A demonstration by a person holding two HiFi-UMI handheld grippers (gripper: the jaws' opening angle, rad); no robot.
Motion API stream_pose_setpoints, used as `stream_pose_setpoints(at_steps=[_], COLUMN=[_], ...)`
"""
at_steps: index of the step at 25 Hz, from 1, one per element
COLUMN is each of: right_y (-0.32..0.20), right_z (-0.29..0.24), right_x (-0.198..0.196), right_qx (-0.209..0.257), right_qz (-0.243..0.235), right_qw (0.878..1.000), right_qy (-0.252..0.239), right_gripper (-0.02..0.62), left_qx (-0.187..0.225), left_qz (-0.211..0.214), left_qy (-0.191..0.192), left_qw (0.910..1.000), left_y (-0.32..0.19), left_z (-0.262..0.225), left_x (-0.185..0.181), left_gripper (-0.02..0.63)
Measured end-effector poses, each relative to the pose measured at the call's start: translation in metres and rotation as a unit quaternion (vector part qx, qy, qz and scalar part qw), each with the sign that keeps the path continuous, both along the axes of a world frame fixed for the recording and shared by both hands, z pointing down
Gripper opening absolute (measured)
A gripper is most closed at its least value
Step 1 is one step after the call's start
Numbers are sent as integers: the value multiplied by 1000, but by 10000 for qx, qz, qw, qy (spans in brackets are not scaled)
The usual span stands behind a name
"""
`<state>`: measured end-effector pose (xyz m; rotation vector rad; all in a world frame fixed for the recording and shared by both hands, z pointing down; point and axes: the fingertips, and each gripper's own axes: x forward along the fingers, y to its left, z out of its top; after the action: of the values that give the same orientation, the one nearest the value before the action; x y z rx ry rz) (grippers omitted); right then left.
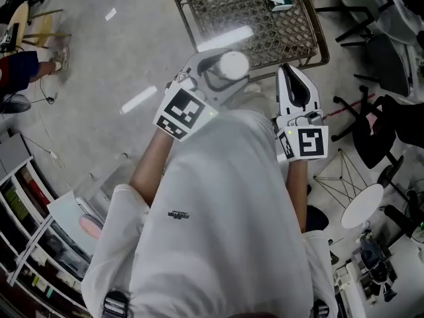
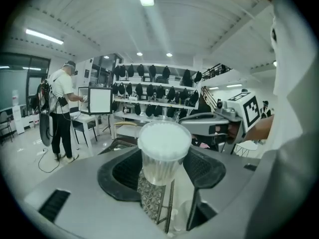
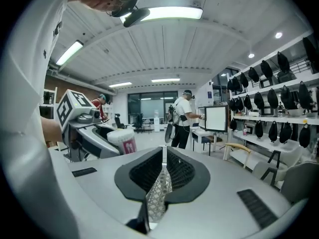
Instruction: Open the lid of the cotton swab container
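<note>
The cotton swab container is seen as a small clear tub, narrowing toward its base and packed with white swabs, and it is clamped by its body between the jaws of the left tongs. It is capped by a round white lid, wider than the body, seated shut and turned uppermost. In the head view it is found at 12 o'clock; in the right gripper view a pink label is shown at 9 o'clock.

The cotton swab container fills the gap between the left gripper's jaws. Above its lid the air is clear. The right gripper stands close beside, and a wire cart lies beyond both jaws.
</note>
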<state>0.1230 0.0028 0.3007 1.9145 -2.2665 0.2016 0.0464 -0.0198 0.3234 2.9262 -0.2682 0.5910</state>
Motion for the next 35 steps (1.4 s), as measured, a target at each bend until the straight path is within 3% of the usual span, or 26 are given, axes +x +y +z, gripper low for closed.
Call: stream_pose_setpoints(at_steps=[8, 11, 13, 15, 19, 29, 35], right_y=[15, 14, 13, 14, 19, 18, 24], right_z=[-18, -28, -36, -45, -61, -63, -61], right_x=[-12, -25, -35, -47, -80, -125, -140], right_qx=[165, 204, 213, 215, 112, -263, -445], right_qz=[-305, -710, -1045, -1409, -2277, -3540, -4105], right_qw=[9993, 9968, 9938, 9894, 9736, 9349, 9105], right_qy=[169, 305, 323, 297, 93, 52, 202], right_gripper=[2, 11, 66, 71, 212, 259, 267], left_qx=[285, 302, 302, 302, 343, 119, 185], left_qz=[102, 241, 431, 684, 1194, 2497, 2838], left_qy=[-61, -99, -157, -263, -483, -516, -495], left_qw=[9995, 9992, 9985, 9969, 9911, 9669, 9574], left_y=[14, 15, 16, 21, 29, 53, 60], left_z=[-9, -9, -9, -8, -7, -21, -30], left_x=[-1, -2, -1, 0, -1, -18, -25], left_gripper=[252, 252, 252, 252, 252, 252, 252])
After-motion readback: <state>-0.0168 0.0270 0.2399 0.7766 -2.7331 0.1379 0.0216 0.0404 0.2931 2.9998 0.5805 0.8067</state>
